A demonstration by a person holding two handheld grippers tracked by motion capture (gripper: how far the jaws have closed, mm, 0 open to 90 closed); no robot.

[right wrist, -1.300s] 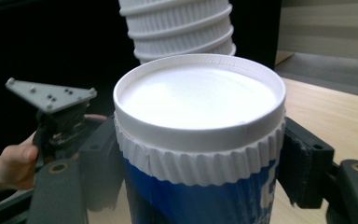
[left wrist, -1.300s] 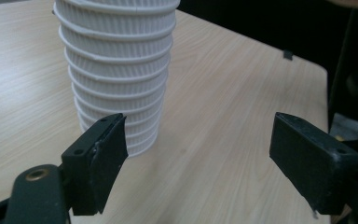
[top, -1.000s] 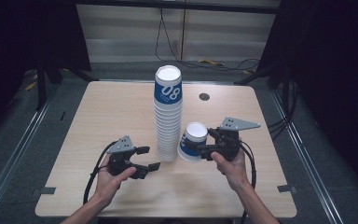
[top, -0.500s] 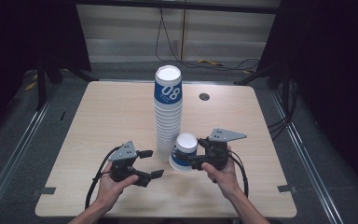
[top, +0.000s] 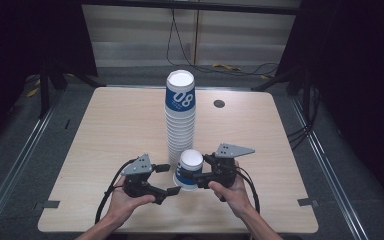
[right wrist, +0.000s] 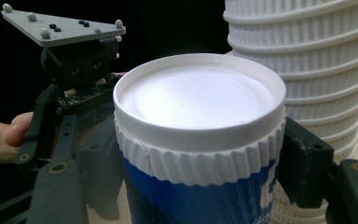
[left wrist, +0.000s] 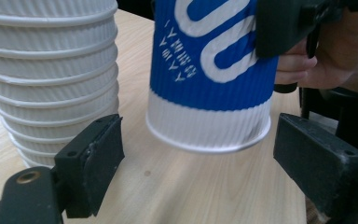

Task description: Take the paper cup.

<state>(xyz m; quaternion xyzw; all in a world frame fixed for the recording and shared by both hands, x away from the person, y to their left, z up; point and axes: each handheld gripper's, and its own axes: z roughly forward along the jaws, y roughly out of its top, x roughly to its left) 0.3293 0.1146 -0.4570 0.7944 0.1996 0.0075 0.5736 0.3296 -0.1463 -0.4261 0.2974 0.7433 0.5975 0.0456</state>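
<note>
A blue-and-white paper cup (top: 189, 169) is held upside down, its rim just above the table, with my right gripper (top: 200, 176) shut on its sides. In the right gripper view the cup's white base (right wrist: 198, 102) sits between my right gripper's (right wrist: 200, 177) jaws. My left gripper (top: 167, 179) is open, and its jaws stand apart on either side of the cup's rim without touching it. In the left gripper view the cup (left wrist: 212, 70) hangs beyond my left gripper (left wrist: 196, 149). A tall stack of upturned cups (top: 180, 115) stands just behind.
The stack (left wrist: 51, 70) stands close beside the left gripper's left jaw and also next to the held cup (right wrist: 303, 60). The wooden table (top: 110, 130) has a small dark round hole (top: 219, 103) at the back right. Dark floor and cables surround it.
The right gripper has carried the cup down and toward the table's front, from beside the stack to between the left gripper's jaws. The left gripper has hardly moved.
</note>
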